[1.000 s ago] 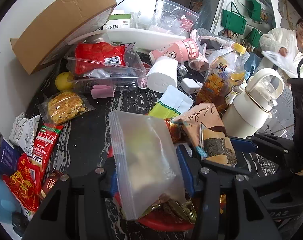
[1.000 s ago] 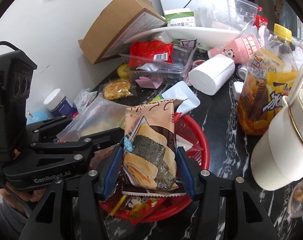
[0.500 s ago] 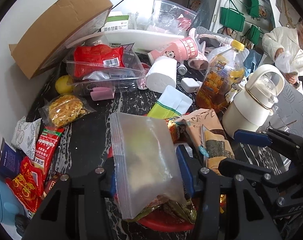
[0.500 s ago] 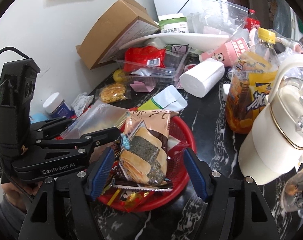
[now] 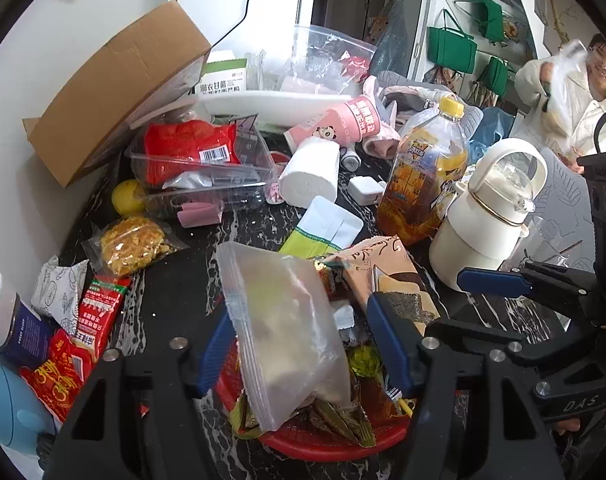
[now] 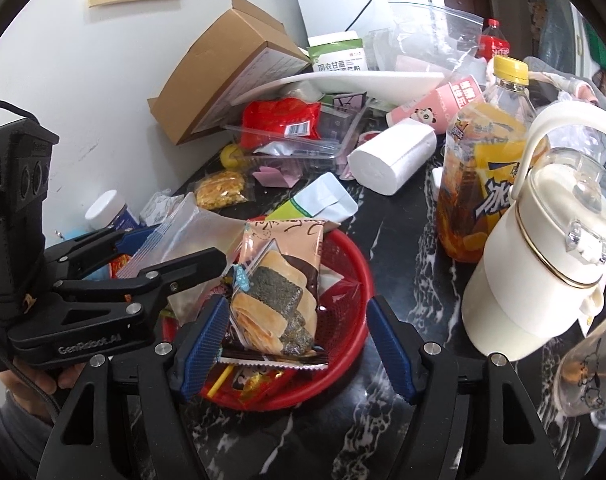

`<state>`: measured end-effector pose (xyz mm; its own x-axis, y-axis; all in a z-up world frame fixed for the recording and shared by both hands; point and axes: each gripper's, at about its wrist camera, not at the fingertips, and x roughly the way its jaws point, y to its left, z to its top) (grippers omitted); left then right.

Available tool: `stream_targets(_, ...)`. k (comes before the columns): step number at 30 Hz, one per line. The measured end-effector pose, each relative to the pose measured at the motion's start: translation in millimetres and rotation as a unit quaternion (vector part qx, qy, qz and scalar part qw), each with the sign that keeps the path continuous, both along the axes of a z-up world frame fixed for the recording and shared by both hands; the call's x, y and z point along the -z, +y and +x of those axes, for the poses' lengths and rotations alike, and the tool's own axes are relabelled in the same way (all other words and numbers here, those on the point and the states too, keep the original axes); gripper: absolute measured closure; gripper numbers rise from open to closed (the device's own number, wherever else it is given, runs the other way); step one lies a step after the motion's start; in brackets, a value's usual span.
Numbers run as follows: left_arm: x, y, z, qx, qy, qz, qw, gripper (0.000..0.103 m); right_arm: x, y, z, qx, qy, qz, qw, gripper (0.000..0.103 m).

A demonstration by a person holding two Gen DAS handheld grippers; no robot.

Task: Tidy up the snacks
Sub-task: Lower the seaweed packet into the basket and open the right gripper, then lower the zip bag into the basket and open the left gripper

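Note:
A red basket on the dark marble counter holds several snack packets. A seaweed cracker packet lies in it, leaning on the left side. My right gripper is open around the packet's lower end, jaws apart from it. A clear zip bag stands in the basket between the jaws of my left gripper, which is open with gaps on both sides. The cracker packet and the basket rim also show in the left wrist view.
A white kettle and a tea bottle stand right of the basket. A paper roll, clear tray and cardboard box lie behind. Loose snacks and red packets lie left.
My right gripper opened and let go of the cracker packet, which now rests in the basket. My left gripper opened off the zip bag. Both drew back a little.

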<state>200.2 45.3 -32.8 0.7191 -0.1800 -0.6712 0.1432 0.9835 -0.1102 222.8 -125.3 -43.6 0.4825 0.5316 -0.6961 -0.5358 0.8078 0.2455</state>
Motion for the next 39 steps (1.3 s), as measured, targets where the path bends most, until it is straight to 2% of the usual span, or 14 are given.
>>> stream_targets(2,1,-2,1,-0.002,0.001,0.008,1.0000,0.034,0,0,0,0.001,-0.001,-0.001,1.000,0.031)
stream_targets(8,6,-1,4,-0.008,0.010,0.005,0.9999,0.034,0,-2,-1,0.005,-0.002,-0.001,1.000,0.031)
stream_targets(17,-5,5,-4,-0.013,-0.015,-0.006,0.9998,0.034,-5,-2,-4,0.007,-0.009,-0.002,1.000,0.031)
stream_targets(23,-1,10,-1,-0.018,-0.002,-0.020,0.9996,0.034,-7,1,-6,0.003,-0.012,-0.003,1.000,0.031)
stream_targets(26,-3,12,-5,-0.017,-0.008,-0.032,0.9993,0.034,-8,2,-7,0.001,-0.013,-0.004,1.000,0.031)
stream_targets(39,-13,14,-19,-0.026,-0.010,-0.021,0.9994,0.034,-9,4,-9,-0.002,-0.015,-0.002,1.000,0.031)
